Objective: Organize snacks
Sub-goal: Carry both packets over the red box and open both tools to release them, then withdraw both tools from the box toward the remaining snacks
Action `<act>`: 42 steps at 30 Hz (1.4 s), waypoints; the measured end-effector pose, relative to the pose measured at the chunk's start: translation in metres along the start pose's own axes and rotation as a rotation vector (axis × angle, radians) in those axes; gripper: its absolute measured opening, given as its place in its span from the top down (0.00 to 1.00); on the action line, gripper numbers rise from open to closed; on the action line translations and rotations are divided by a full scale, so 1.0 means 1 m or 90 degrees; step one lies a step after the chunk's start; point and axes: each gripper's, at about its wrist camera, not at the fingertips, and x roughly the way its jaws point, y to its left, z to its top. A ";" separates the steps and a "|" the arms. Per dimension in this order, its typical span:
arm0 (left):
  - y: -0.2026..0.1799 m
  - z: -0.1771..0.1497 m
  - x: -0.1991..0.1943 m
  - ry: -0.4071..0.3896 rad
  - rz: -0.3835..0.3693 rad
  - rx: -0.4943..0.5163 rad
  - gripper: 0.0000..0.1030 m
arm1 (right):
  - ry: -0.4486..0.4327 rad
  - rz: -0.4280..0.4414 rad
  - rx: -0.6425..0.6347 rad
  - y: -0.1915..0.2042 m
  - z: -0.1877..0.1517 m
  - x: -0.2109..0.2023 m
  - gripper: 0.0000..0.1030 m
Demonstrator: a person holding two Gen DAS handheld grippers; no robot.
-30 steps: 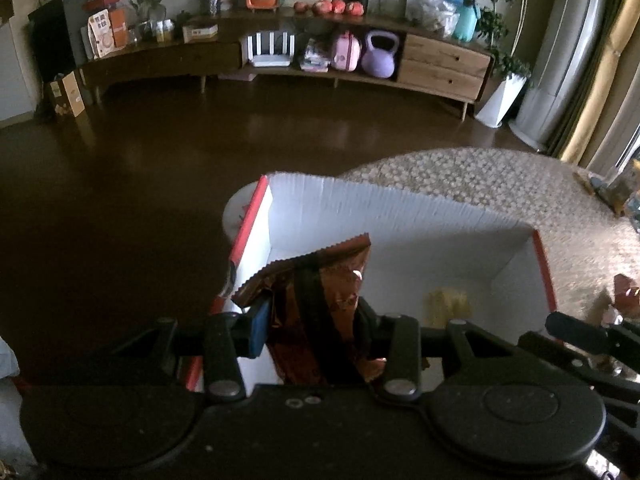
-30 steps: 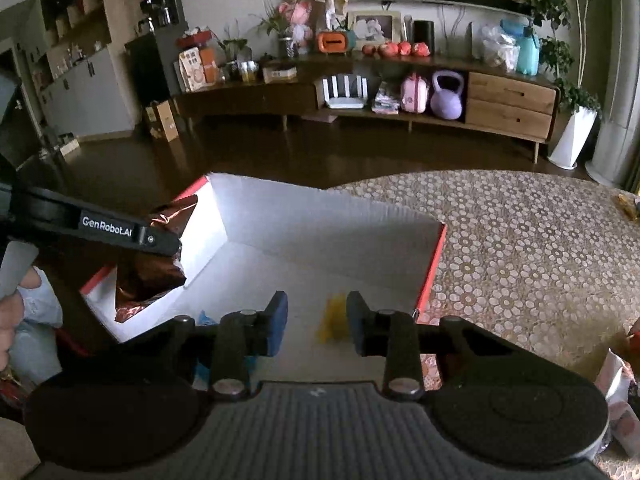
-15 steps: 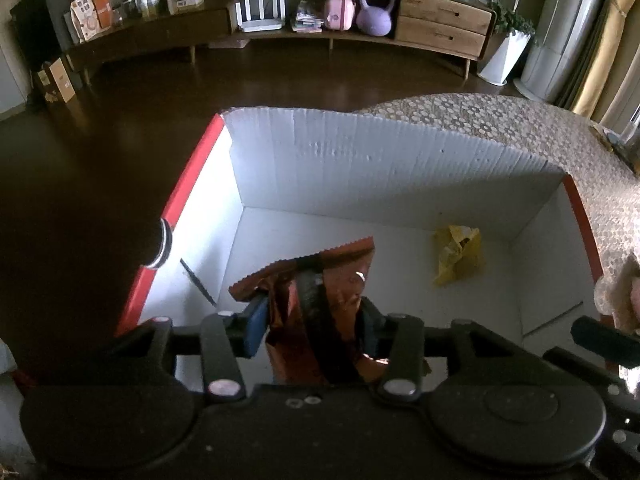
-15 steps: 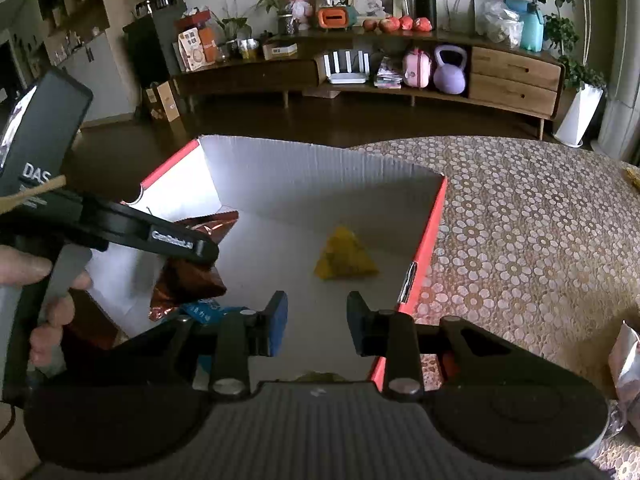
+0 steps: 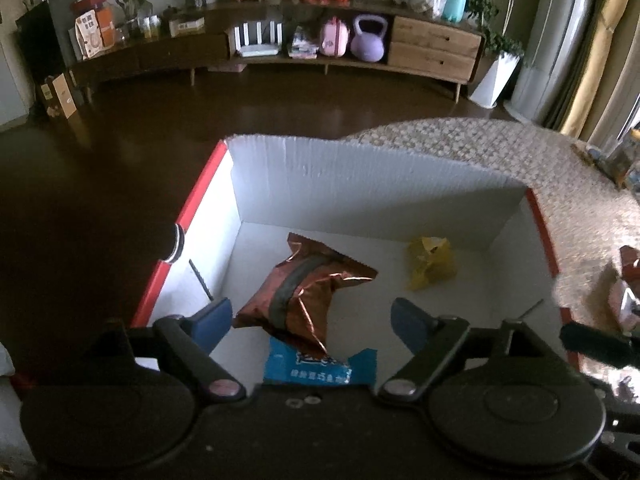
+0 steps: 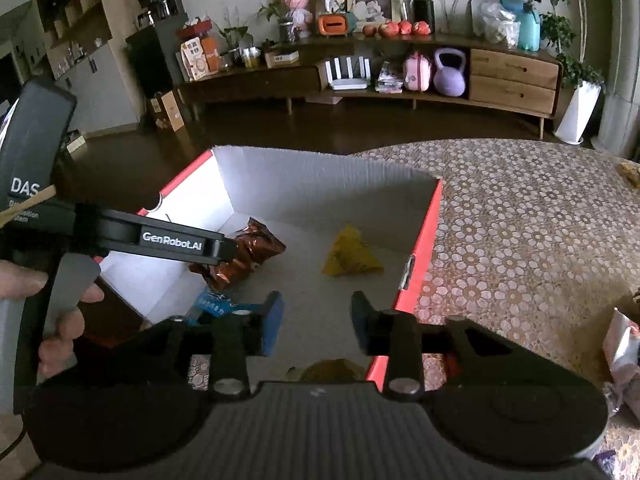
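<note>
A white box with red rims (image 5: 360,184) (image 6: 320,184) stands on the patterned table. Inside lie a shiny brown snack bag (image 5: 304,288) (image 6: 248,256), a yellow packet (image 5: 430,262) (image 6: 350,254) and a blue packet (image 5: 320,368) (image 6: 214,300). My left gripper (image 5: 312,320) is open and empty just above the brown bag, over the box's near left side. My right gripper (image 6: 316,320) is open and empty over the box's near edge. The left gripper's body (image 6: 176,242) shows in the right wrist view.
The patterned tablecloth (image 6: 520,240) stretches right of the box, with more snack wrappers at its right edge (image 6: 622,352) (image 5: 628,280). A yellowish wrapper (image 6: 332,370) lies under my right gripper. Dark floor and a low sideboard (image 5: 320,48) lie beyond.
My left gripper carried the brown bag into the box, opened and let it go; the bag now lies on the box floor. My right gripper stayed open, shifting little.
</note>
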 end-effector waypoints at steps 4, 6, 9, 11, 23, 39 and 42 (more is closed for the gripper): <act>-0.004 -0.003 -0.019 -0.023 -0.009 0.002 0.12 | -0.015 0.001 0.003 0.001 -0.001 -0.016 0.49; -0.007 -0.005 -0.028 -0.032 -0.015 0.004 0.09 | -0.022 0.000 0.006 0.000 -0.001 -0.025 0.48; -0.012 -0.007 -0.041 -0.046 -0.022 0.010 0.08 | -0.035 -0.002 0.009 -0.002 -0.003 -0.038 0.42; -0.016 -0.008 -0.050 -0.056 -0.028 0.015 0.08 | -0.041 -0.003 0.012 -0.004 -0.004 -0.046 0.42; -0.051 -0.022 -0.103 -0.124 -0.068 0.048 0.01 | -0.088 -0.013 0.026 -0.020 -0.020 -0.103 0.32; -0.121 -0.059 -0.145 -0.190 -0.118 0.109 0.00 | -0.140 -0.048 0.049 -0.071 -0.054 -0.182 0.14; -0.136 -0.066 -0.146 -0.189 -0.133 0.116 0.00 | -0.141 -0.060 0.057 -0.087 -0.063 -0.196 0.14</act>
